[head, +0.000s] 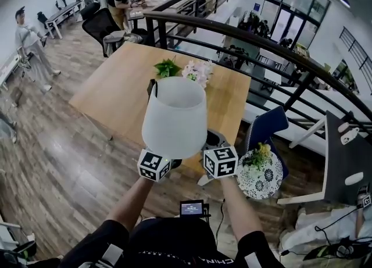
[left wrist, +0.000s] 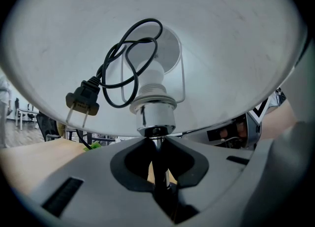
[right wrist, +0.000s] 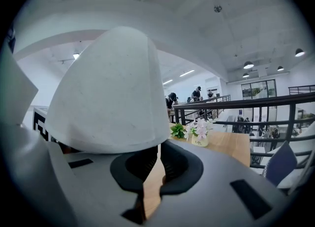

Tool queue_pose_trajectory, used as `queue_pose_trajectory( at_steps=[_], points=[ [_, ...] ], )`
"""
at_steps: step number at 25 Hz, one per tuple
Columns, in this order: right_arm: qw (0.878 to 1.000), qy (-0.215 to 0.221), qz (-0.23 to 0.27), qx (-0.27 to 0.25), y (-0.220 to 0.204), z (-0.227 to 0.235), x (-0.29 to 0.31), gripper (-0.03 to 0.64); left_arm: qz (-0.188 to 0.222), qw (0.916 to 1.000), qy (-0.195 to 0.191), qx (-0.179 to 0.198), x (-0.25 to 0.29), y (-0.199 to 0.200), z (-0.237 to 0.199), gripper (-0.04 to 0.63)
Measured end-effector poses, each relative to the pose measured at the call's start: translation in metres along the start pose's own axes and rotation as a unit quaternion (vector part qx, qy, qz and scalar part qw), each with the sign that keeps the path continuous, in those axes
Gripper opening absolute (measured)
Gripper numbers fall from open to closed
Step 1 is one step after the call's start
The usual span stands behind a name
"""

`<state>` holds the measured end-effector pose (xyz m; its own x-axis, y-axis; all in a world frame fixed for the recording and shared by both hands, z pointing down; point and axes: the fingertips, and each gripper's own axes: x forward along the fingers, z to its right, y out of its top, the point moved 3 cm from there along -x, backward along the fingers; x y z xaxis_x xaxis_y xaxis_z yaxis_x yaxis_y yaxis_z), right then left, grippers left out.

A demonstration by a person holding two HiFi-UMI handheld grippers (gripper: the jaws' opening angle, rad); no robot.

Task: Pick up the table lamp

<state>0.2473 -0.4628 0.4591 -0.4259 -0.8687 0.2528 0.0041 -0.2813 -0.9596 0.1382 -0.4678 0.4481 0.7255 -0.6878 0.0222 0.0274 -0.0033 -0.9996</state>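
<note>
Head view: holds white dome-shaded table lamp (head: 174,115) aloft over light wooden table (head: 116,86). Left gripper view: clenches left claw (left wrist: 157,159) on thin chrome stem (left wrist: 156,145), bearing weight. Right gripper view: right claw (right wrist: 157,158) closed, empty, beside shade, probably steadying.

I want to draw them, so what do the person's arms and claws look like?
The left claw and the right claw are smooth grey shells with dark slots. Each has curved black pads, and the right claw's pads are ribbed inside. Each claw carries a white cube with black square markers. The person wears black short sleeves.
</note>
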Motion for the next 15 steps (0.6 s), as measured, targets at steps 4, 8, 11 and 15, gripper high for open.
queue_pose_trajectory(
  at_steps=[4,8,11,15],
  points=[
    [1.0,-0.003,0.003,-0.007,-0.001,-0.031,-0.012,0.043,0.005,0.9999,-0.008,-0.003,-0.032,0.004,0.002,0.063],
    [1.0,-0.007,0.01,-0.013,-0.005,-0.077,-0.027,0.043,0.015,0.9998,-0.013,-0.006,-0.08,0.007,0.002,0.064],
    [1.0,-0.008,0.015,-0.012,-0.013,-0.119,-0.038,0.043,0.022,0.9995,-0.02,-0.008,-0.122,0.003,-0.001,0.063],
    [1.0,-0.019,0.016,-0.018,-0.026,-0.17,-0.067,0.043,0.033,0.9988,-0.032,-0.015,-0.179,0.002,0.01,0.064]
  ],
)
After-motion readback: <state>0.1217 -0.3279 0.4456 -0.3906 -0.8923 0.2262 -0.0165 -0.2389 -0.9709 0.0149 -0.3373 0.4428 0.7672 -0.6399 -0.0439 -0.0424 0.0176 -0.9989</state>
